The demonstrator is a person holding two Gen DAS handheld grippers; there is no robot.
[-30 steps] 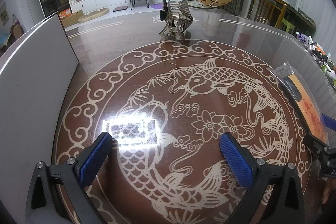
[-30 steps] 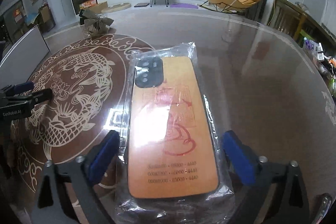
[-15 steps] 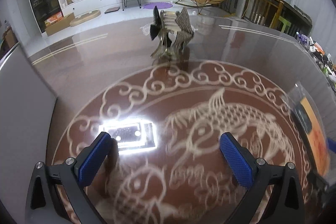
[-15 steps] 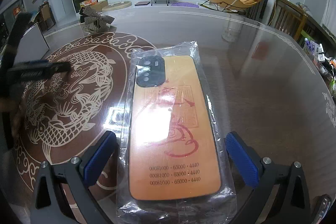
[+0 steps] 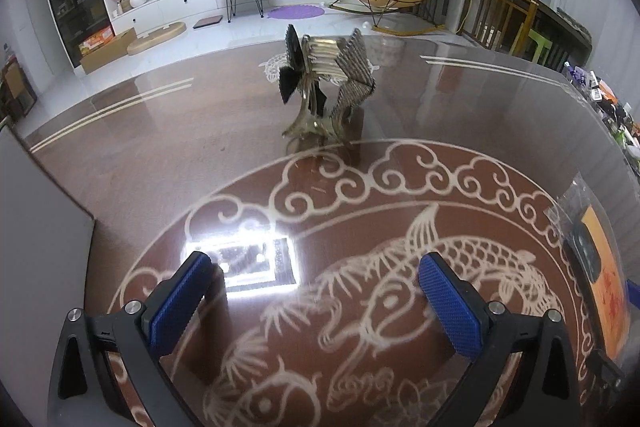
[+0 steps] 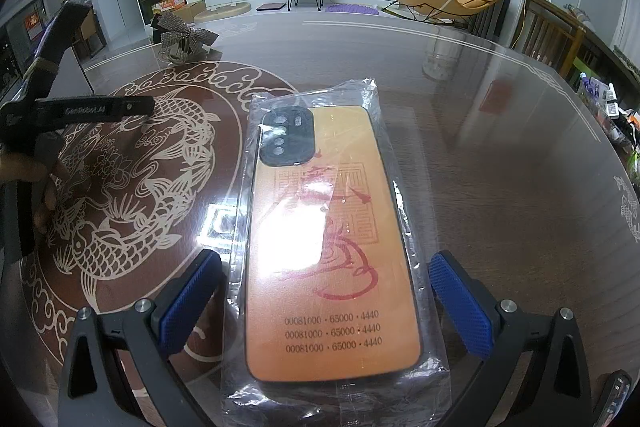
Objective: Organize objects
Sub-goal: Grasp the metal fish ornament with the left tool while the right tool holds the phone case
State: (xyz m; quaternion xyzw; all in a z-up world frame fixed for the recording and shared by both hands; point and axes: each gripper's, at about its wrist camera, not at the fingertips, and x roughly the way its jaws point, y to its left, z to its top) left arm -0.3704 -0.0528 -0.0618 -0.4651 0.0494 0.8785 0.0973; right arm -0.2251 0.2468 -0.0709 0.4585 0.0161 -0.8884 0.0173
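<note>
An orange phone case in a clear plastic bag (image 6: 332, 259) lies flat on the glass-topped table, between the open fingers of my right gripper (image 6: 324, 303); the blue pads stand a little apart from the bag's edges. The case also shows at the far right of the left wrist view (image 5: 600, 287). A glittery bow-shaped hair clip (image 5: 324, 95) stands on the table ahead of my left gripper (image 5: 312, 291), which is open, empty and well short of it. The bow also shows in the right wrist view (image 6: 184, 39), far left.
A white board (image 5: 36, 247) stands along the table's left side. The table (image 5: 160, 155) bears a carp pattern under glass with a bright lamp glare. My left gripper's body (image 6: 80, 111) shows at the left of the right wrist view. Small clutter lies at the far right edge (image 5: 616, 107).
My left gripper has moved forward over the table toward the bow hair clip, which looms larger now. My right gripper stays open around the bagged phone case, slightly lower.
</note>
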